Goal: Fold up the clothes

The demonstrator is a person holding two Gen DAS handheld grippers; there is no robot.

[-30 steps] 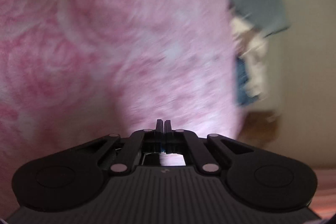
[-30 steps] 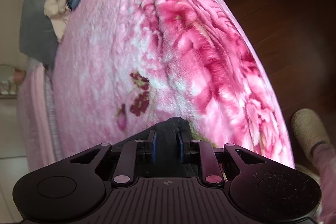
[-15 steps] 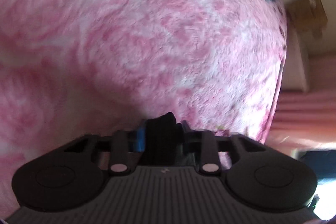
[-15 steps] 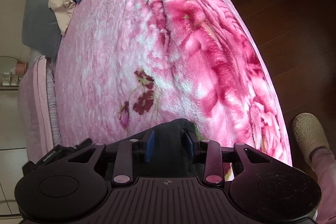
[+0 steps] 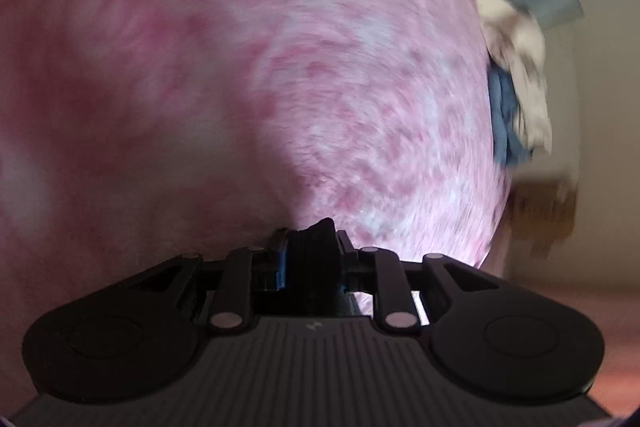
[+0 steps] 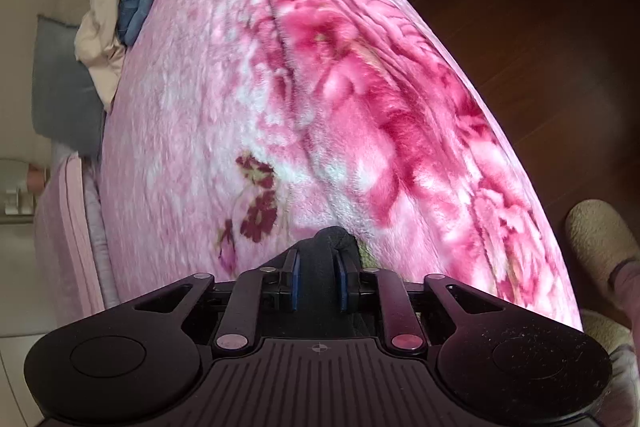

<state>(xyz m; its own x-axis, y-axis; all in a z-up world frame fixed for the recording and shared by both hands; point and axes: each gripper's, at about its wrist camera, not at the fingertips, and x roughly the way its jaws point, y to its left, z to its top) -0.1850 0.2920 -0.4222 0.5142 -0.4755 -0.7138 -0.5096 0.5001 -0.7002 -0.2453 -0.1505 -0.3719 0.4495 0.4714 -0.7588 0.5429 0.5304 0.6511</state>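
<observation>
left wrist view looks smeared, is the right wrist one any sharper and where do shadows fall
Left wrist view: motion blur streaks the pink blanket, and a dark shadow covers its lower left, ahead of the left tool. Right wrist view: much sharper, blanket pile and flower print crisp, evenly lit; the dark garment in the right tool reads clearly. Fisheye bends both edges.

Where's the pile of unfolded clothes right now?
In the right wrist view, the clothes pile sits upper left, at the pink blanket's far edge, beside a grey pillow.
</observation>
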